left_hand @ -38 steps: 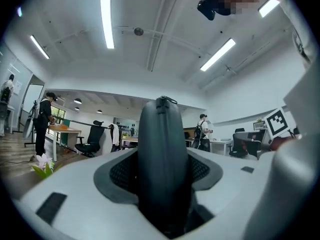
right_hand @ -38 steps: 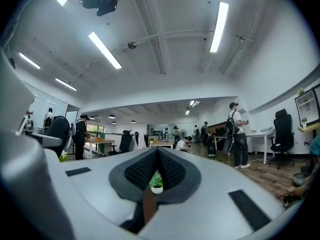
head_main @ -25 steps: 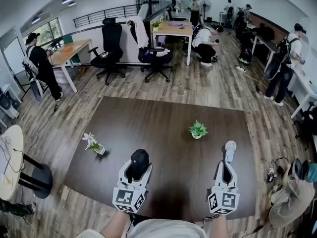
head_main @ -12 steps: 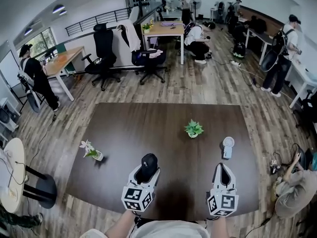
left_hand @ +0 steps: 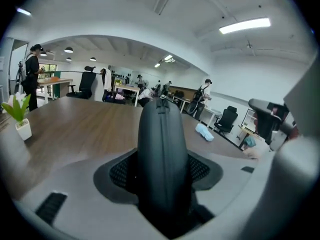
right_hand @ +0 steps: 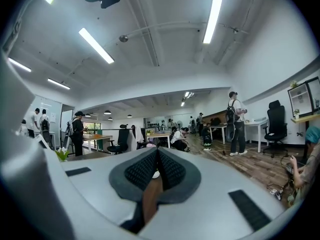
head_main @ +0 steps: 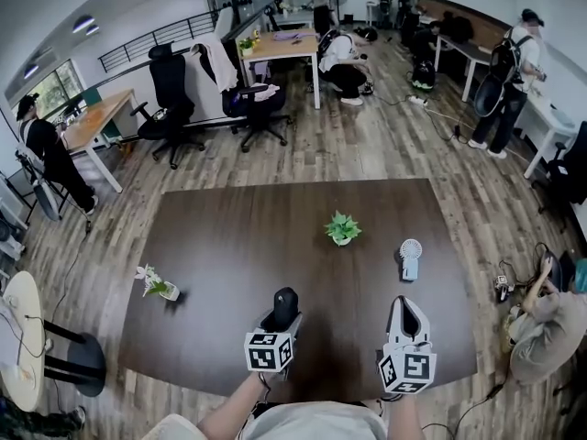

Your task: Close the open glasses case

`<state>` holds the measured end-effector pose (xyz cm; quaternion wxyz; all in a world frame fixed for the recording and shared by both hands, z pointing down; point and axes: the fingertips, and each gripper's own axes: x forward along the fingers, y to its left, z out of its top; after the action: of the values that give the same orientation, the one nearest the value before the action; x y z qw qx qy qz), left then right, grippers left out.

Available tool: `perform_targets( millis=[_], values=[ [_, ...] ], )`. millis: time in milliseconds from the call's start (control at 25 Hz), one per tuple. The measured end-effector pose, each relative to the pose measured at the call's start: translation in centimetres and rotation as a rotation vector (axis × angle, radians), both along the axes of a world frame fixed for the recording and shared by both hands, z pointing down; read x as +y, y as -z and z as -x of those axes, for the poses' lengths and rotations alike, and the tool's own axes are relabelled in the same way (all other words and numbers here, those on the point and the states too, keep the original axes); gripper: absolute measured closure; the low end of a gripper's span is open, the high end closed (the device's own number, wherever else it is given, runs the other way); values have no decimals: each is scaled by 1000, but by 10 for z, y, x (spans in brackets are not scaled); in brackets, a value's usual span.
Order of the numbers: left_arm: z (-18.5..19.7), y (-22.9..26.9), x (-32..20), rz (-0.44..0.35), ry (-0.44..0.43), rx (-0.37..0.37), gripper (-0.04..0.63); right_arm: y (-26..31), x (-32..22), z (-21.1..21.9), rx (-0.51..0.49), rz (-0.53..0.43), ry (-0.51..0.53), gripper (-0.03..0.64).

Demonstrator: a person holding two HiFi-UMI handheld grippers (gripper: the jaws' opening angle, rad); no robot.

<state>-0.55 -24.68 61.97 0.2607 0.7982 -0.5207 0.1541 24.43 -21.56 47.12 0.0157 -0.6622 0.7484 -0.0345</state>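
The dark brown table (head_main: 238, 236) fills the middle of the head view, with the 2 grippers over its 6 o'clock edge.

The left gripper (head_main: 281, 322) is grasping the glasses case (head_main: 286, 301): in the left gripper view both pads (left_hand: 200, 169) press on the case's flanks. The right gripper (head_main: 406, 315), at 3 o'clock from the case, is clenched; in the right gripper view its jaws meet with nothing between them.

The glasses case (left_hand: 162, 159) is a black, smooth, rounded clamshell. It stands on edge between the left jaws, with its narrow side toward that camera. A zipper seam runs up the middle of this side, and the 2 halves meet along it with no gap showing. Whether the case touches the table cannot be told.

At 1 o'clock from the case stands a small white pot (head_main: 341, 240) holding a green leafy plant. At 9 o'clock, near the table's left edge, a small pale vase (head_main: 170, 293) holds white flowers and green leaves, leaning toward 10 o'clock. A small handheld fan (head_main: 409, 258) lies at 2 o'clock.
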Motion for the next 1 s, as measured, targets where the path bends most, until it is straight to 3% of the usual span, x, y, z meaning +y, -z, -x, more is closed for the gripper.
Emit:
perform_targets(
  millis=[200,360,600,1000],
  values=[
    [-21,-42,5,188,-39,48,331,0,0,3,2,5,5,615],
    [-29,-67,12,284,-50,73,331,-4,1,4,5,12,8,615],
    [-26,-77,8,349,-13,194,328,-8,2,7,-3,22,10,615],
    [-25,-75,6,349,0,224,326,-8,-1,16,15,25,35,615]
  ],
)
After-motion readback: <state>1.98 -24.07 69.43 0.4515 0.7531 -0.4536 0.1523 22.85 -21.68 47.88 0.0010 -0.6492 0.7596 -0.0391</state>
